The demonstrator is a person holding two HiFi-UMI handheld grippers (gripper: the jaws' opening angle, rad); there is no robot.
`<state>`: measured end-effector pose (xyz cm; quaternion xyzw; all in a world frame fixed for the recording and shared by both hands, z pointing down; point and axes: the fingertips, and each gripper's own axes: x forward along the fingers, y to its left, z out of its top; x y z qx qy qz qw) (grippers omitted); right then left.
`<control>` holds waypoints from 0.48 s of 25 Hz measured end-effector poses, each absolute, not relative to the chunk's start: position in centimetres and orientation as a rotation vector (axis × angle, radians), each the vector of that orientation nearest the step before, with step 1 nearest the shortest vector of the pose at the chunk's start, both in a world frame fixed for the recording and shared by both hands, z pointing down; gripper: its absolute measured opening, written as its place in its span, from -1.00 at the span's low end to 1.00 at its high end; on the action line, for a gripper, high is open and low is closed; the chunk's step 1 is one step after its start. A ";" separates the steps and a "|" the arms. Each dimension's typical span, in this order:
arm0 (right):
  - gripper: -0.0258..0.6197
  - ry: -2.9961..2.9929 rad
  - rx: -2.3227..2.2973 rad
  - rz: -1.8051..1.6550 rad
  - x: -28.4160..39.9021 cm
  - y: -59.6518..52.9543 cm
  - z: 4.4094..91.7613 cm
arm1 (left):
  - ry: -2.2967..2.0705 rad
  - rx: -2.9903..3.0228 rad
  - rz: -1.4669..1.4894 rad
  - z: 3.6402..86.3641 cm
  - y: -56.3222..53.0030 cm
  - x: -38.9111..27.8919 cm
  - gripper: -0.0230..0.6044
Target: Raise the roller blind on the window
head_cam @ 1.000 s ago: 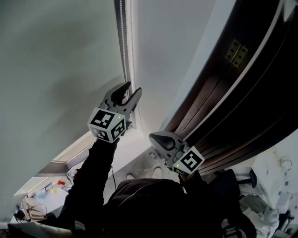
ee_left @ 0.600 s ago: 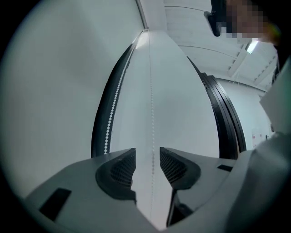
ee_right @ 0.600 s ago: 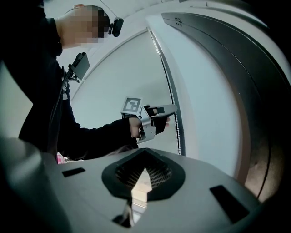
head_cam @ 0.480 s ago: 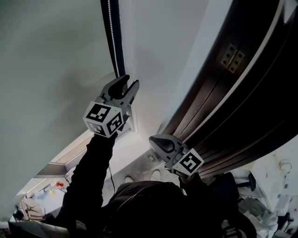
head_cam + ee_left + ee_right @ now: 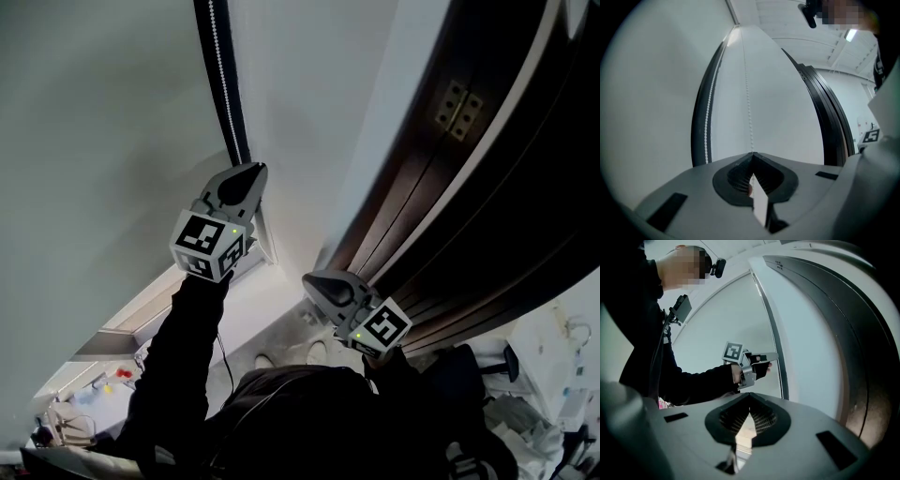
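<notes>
Both closed: left gripper (image 5: 752, 157) jaws just pinched the white bead chain (image 5: 747, 89), right gripper (image 5: 749, 397) empty.

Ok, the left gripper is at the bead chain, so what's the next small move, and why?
Probably a short, steady pull downward with the left gripper. Its jaws have just closed and the bead chain runs straight into their tips, so it looks gripped. The right gripper sits shut and empty lower down, free to take the next grip.

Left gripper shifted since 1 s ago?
No: left gripper stays at the dark strip's lower end; its jaws have just closed on the bead chain.
</notes>
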<state>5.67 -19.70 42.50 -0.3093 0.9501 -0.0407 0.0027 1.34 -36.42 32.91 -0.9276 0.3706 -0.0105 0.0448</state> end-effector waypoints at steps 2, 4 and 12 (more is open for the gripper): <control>-0.90 2.979 -0.974 -0.126 5.8 -19.6 42.6 | 1.116 -2.834 -0.041 33.7 -35.8 1.4 -0.91; -0.90 2.983 -0.976 -0.128 5.9 -19.5 42.6 | 1.114 -2.844 -0.014 33.8 -35.0 1.0 -0.91; -0.90 2.982 -0.940 -0.111 5.0 -18.9 42.3 | 1.082 -2.879 0.038 33.9 -32.1 0.2 -0.91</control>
